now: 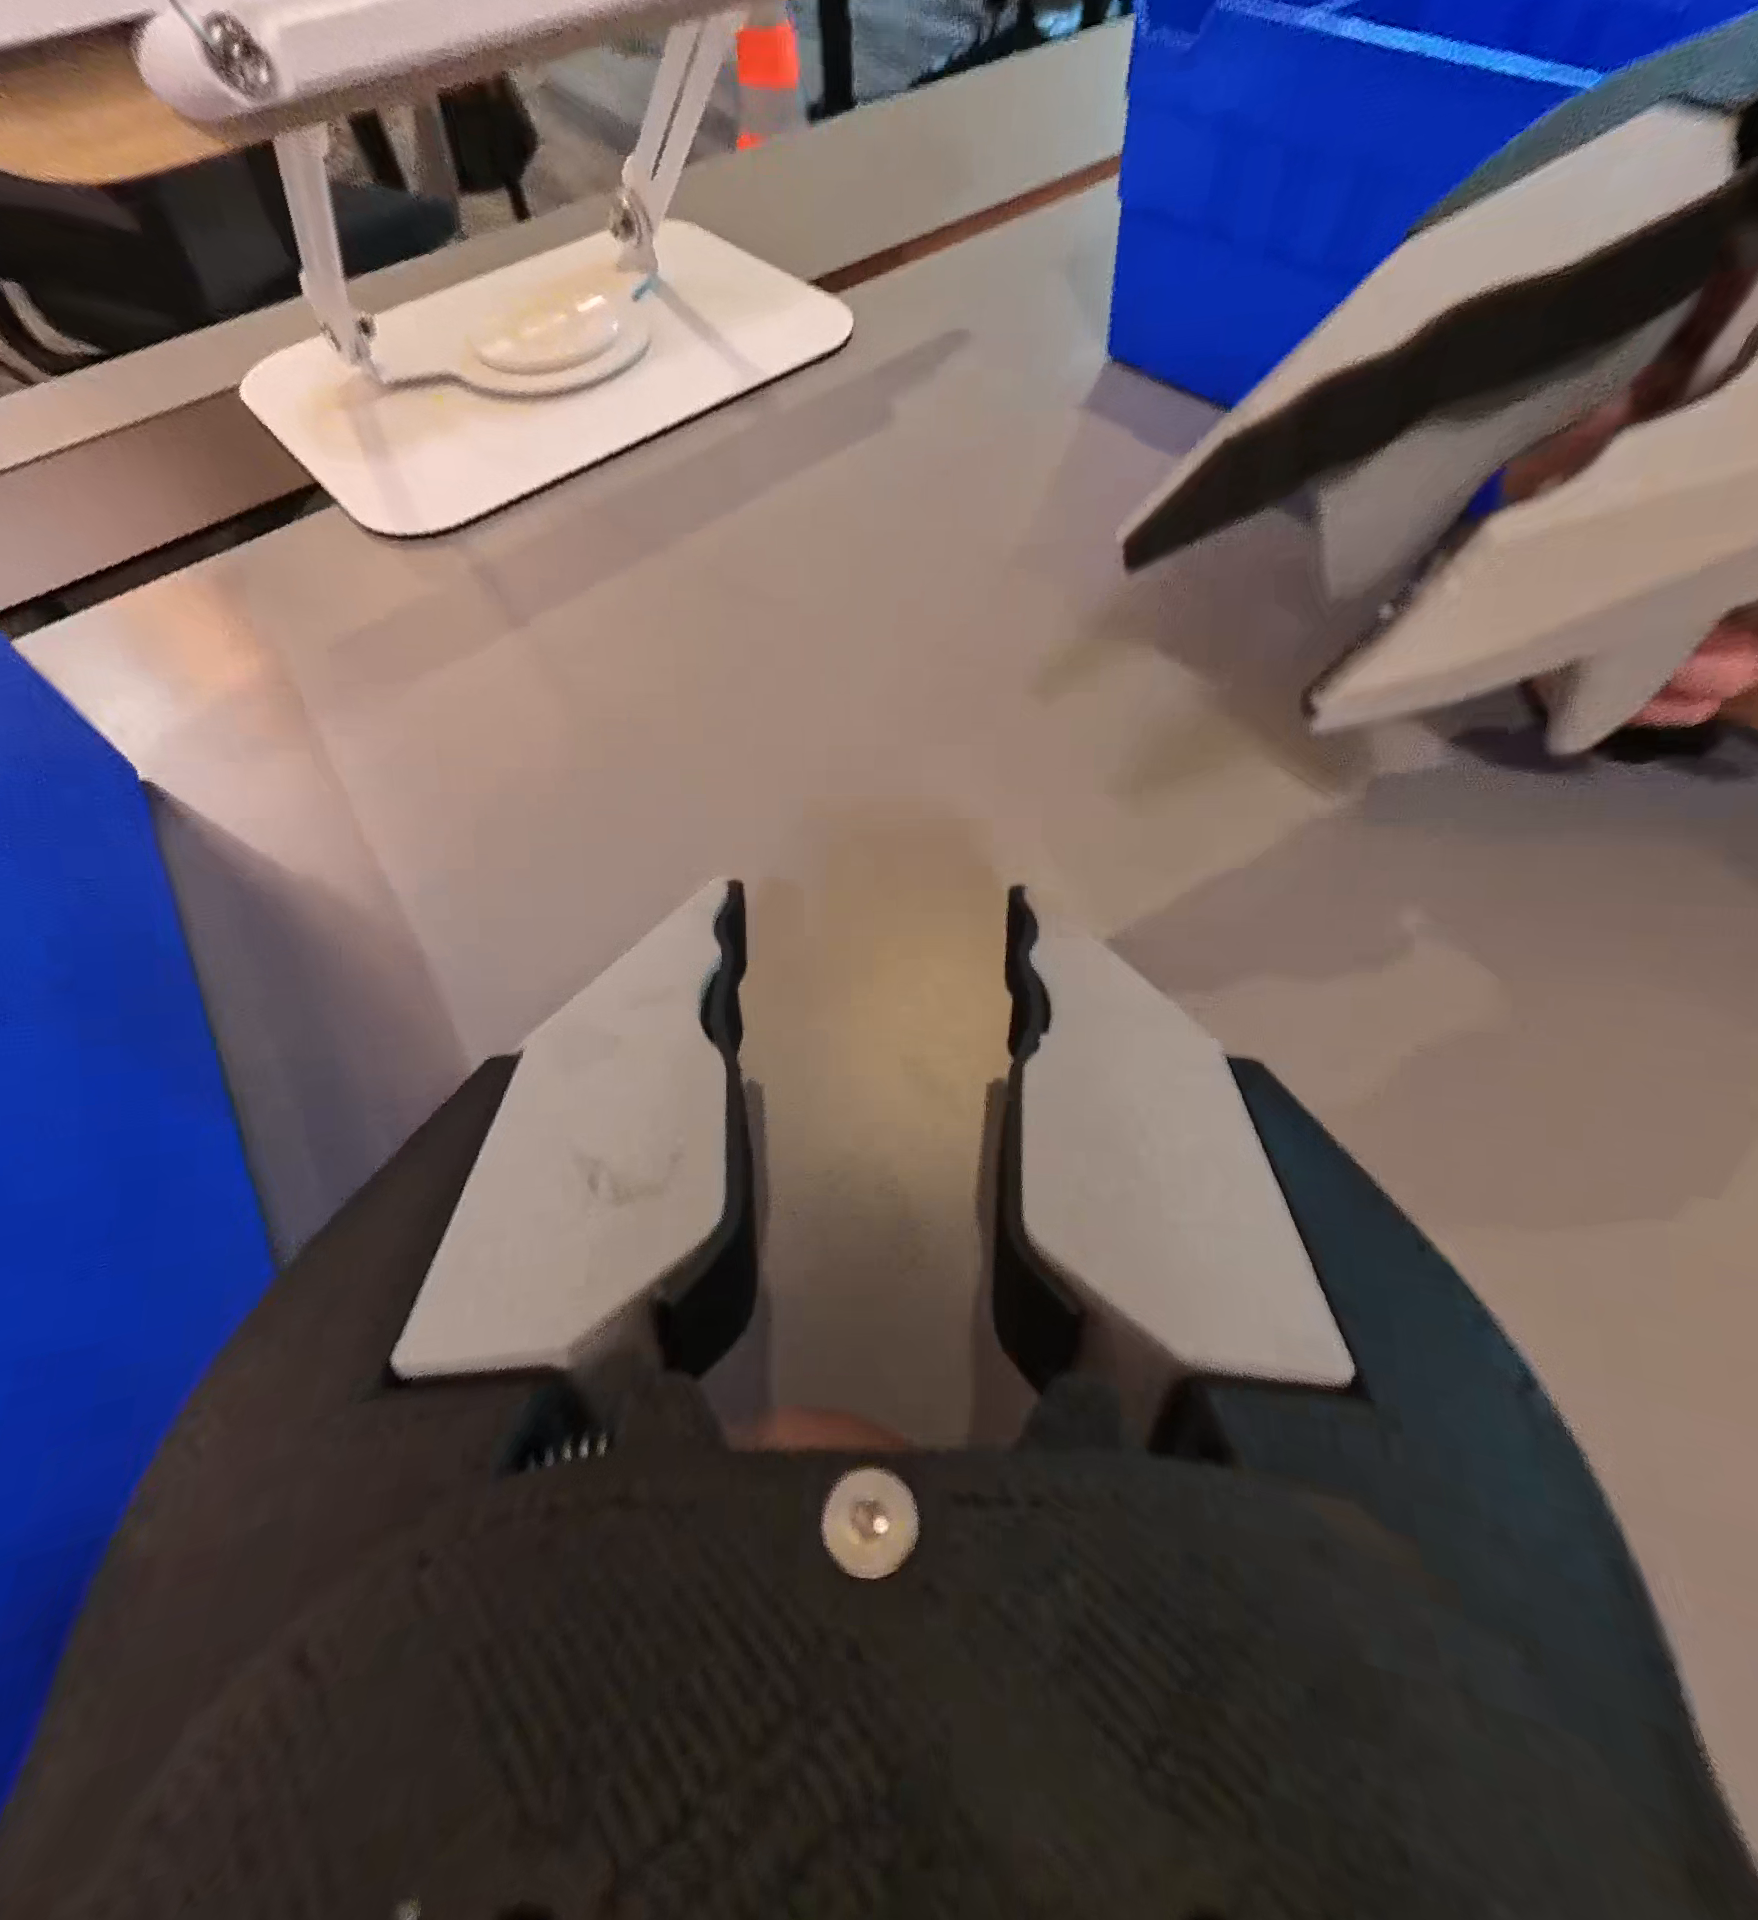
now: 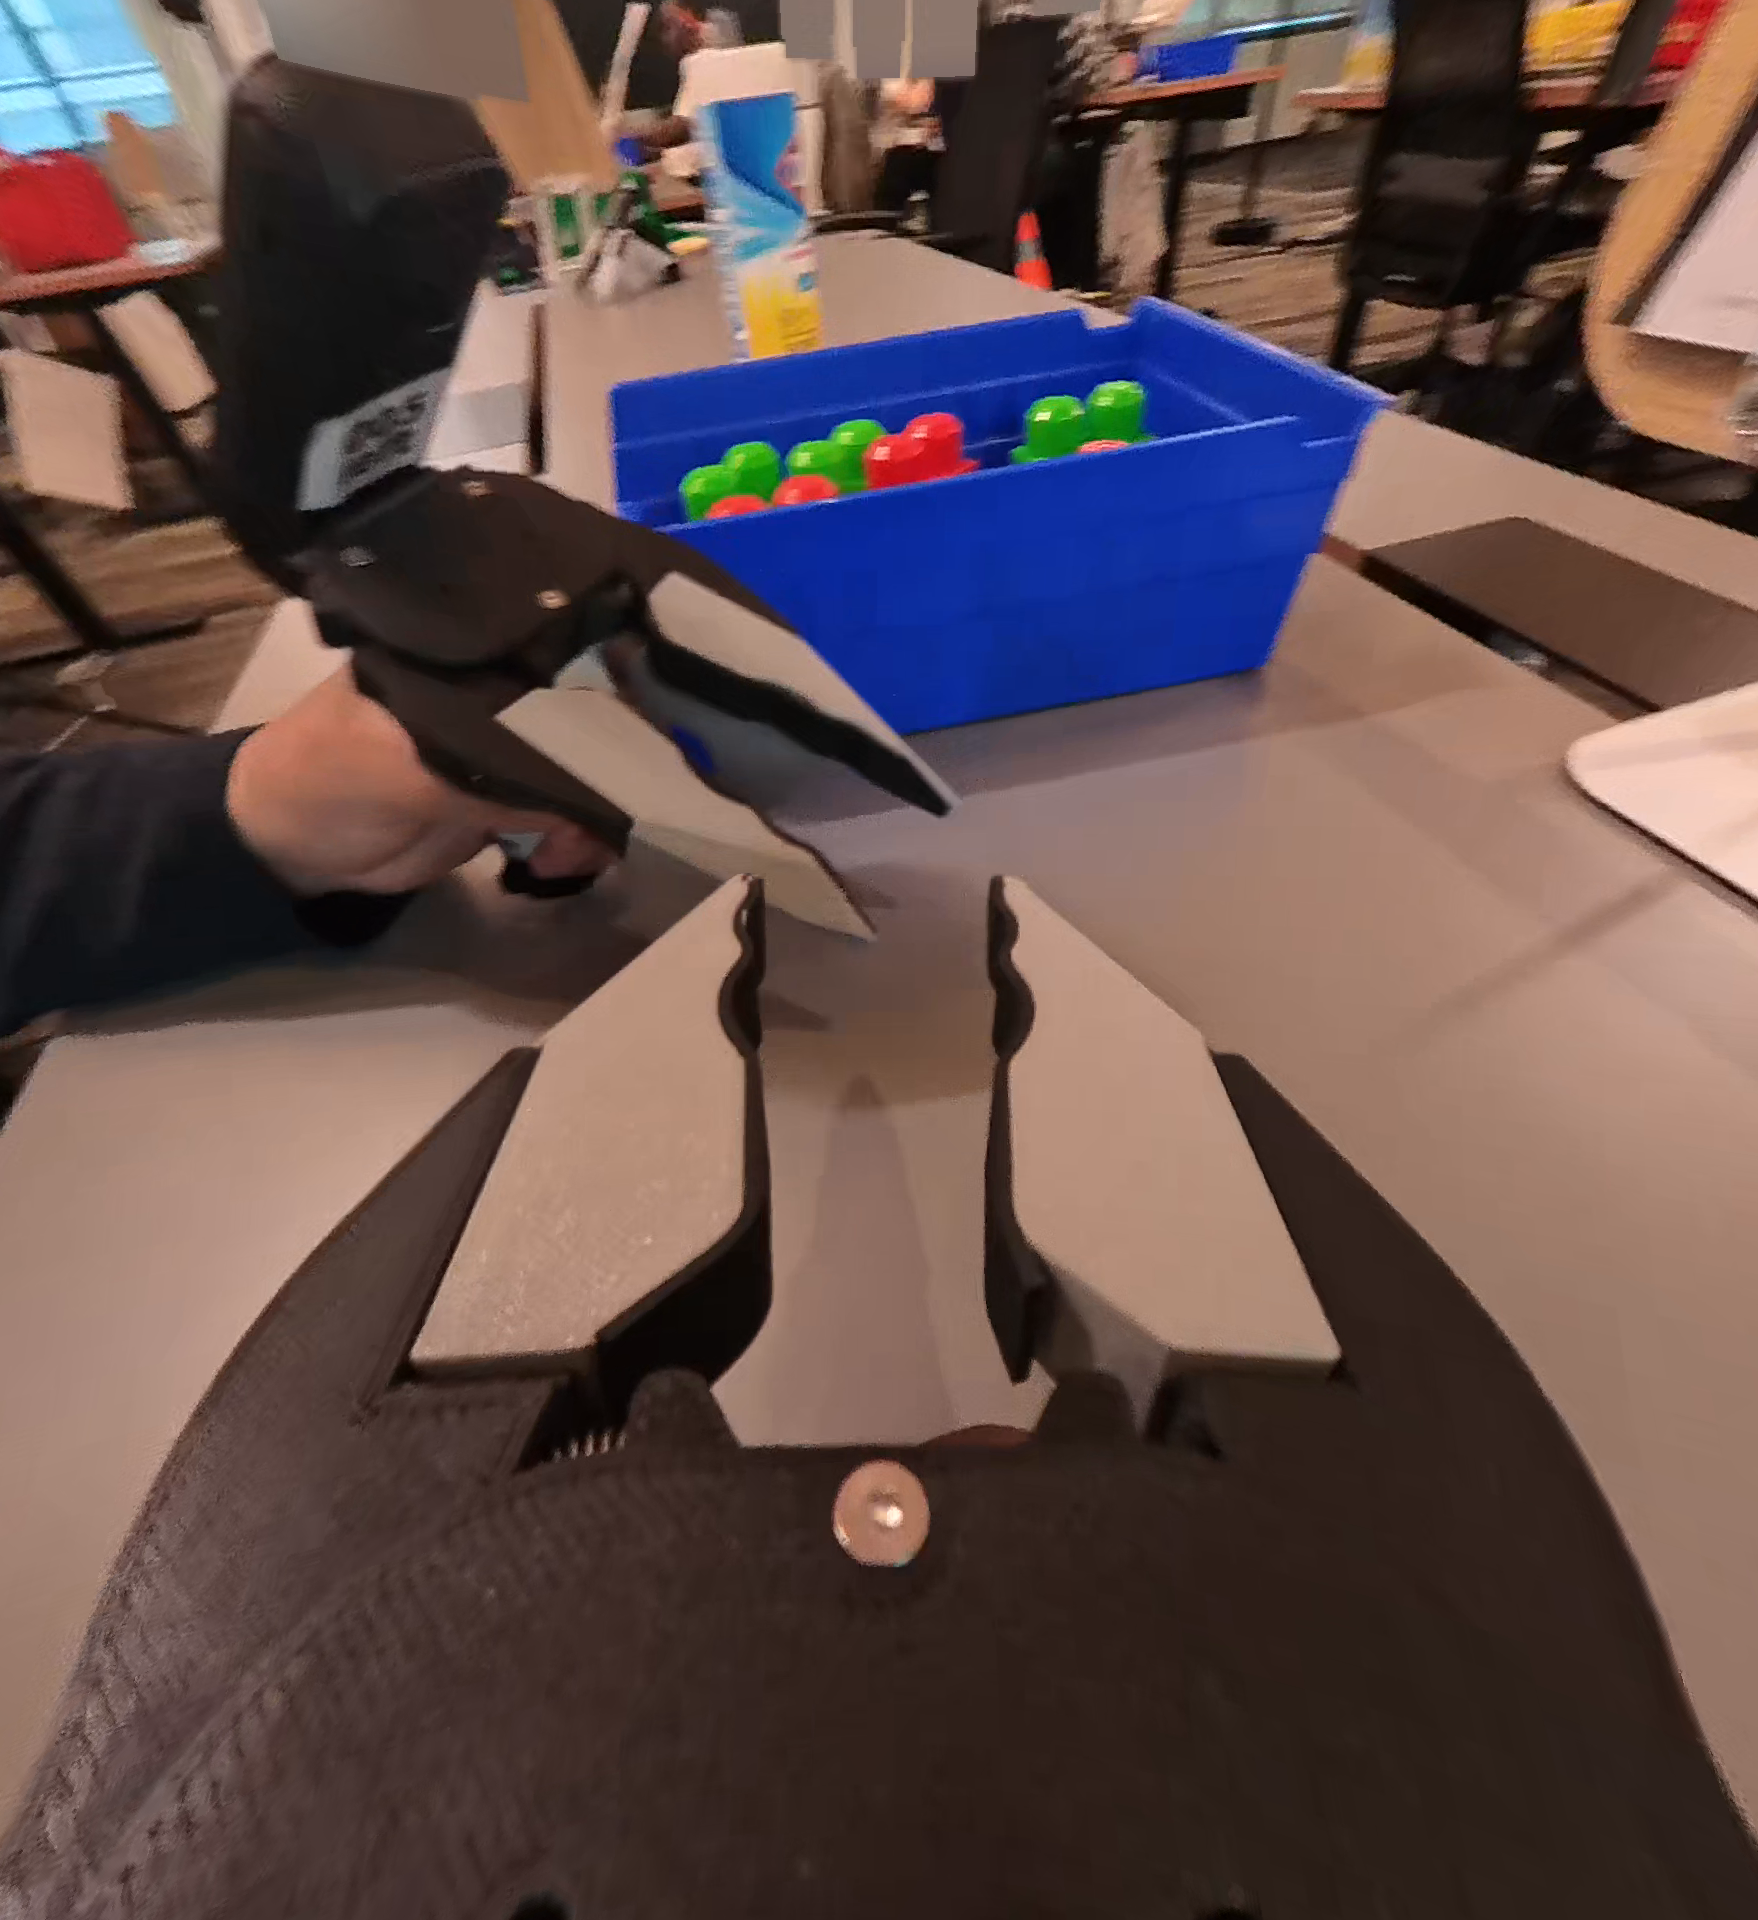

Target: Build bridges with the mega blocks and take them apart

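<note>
Mega blocks (image 2: pixel 916 452), green and red, piled studs-up inside a blue bin (image 2: pixel 989 613) straight ahead of the right gripper (image 2: pixel 870 914) and beyond the left gripper (image 2: pixel 906 862), none out on the grey table (image 2: pixel 1374 1039) yet. Farthest left, a hand (image 2: pixel 355 800) in a dark sleeve clutching the left gripper, jaws spread and empty, tips slanting down toward the tabletop just in front of the right gripper's left finger. Further right, the right gripper likewise released, holding nothing, bare table visible through the gap. Bin long axis running across the right gripper's line of sight, left to right, near wall facing it; blocks scattered along that length, thicker toward the left end. Probably the left gripper closer to the bin, being between it and the right one, though hard to be sure. From the left gripper's (image 1: pixel 875 935) own camera, only blue bin walls at the edges, no blocks visible, and a white stand (image 1: pixel 553 384) ahead-left. Square printed code sticker (image 2: pixel 381 442) on the left gripper's body; printed label on a spray can (image 2: pixel 761 223) behind the bin, contents left unquoted.
</note>
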A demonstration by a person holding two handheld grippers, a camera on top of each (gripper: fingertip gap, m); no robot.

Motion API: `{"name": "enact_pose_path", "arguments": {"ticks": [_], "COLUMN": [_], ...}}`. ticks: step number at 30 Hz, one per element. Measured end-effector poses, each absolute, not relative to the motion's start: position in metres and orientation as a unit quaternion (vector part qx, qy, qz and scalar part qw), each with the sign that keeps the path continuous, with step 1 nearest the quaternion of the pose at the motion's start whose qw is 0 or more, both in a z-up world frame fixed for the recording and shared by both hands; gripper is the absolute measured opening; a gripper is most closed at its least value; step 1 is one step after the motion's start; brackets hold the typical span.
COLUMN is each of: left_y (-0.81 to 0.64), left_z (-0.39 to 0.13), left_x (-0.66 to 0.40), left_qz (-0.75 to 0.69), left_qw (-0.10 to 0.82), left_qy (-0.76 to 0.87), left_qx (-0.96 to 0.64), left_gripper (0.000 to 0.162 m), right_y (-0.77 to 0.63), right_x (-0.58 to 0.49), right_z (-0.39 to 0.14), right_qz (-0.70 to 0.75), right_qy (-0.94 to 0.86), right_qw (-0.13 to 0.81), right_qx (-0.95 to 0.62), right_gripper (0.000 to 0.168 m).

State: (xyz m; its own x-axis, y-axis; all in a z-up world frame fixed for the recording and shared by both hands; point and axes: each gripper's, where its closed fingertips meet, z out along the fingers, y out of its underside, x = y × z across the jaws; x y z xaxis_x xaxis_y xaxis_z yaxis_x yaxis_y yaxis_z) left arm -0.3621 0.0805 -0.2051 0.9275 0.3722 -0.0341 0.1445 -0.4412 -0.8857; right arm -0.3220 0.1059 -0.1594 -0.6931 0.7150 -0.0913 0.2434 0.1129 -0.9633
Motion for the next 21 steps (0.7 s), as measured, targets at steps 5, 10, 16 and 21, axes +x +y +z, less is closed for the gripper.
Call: {"name": "enact_pose_path", "arguments": {"ticks": [5, 10, 16, 21], "left_y": [0.075, 0.071, 0.081, 0.100], "left_z": [-0.215, -0.210, -0.189, -0.184], "left_x": [-0.366, -0.369, -0.375, -0.380], "left_qz": [0.131, 0.120, 0.141, 0.148], "left_qw": [0.482, 0.504, 0.551, 0.543], "left_qy": [-0.165, -0.184, -0.169, -0.138], "left_qx": [-0.850, -0.835, -0.805, -0.815], "left_gripper": [0.050, 0.050, 0.044, 0.044], "right_y": [0.140, 0.152, 0.162, 0.162], "right_x": [-0.339, -0.336, -0.339, -0.341], "right_z": [-0.170, -0.177, -0.193, -0.206], "right_qz": [0.493, 0.466, 0.432, 0.420], "right_qy": [-0.695, -0.672, -0.671, -0.681], "right_qw": [0.313, 0.328, 0.327, 0.314], "right_qx": [-0.420, -0.473, -0.506, -0.511], "right_gripper": [0.040, 0.048, 0.059, 0.062]}}
